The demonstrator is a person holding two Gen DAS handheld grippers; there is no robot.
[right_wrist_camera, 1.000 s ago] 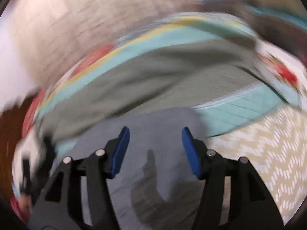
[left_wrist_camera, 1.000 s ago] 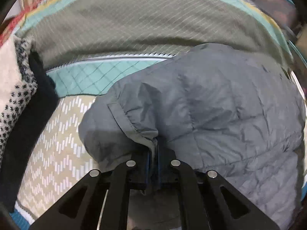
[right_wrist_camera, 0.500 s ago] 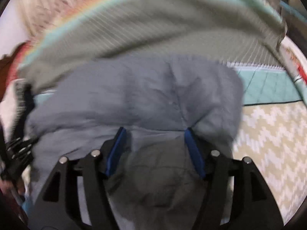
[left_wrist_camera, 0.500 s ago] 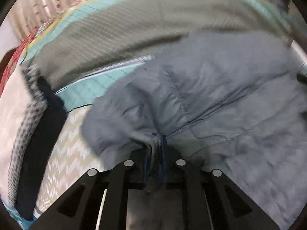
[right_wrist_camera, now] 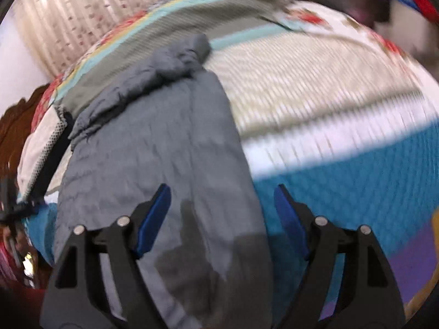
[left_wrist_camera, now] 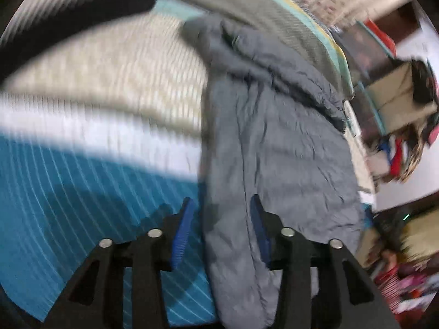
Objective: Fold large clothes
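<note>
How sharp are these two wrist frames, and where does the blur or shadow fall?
Left wrist view: the bedspread is streaked with motion blur, the grey jacket softer but readable, the left gripper crisp. Right wrist view: the bedspread again smears, the right gripper stays sharp and throws a dark shadow on the jacket.

Bed covered by striped quilt [right_wrist_camera: 343, 126] in teal, white, beige and floral bands. Pale patterned curtain [right_wrist_camera: 68, 19] behind. Cluttered boxes and clothes [left_wrist_camera: 397, 115] alongside. Frames blurred.
</note>
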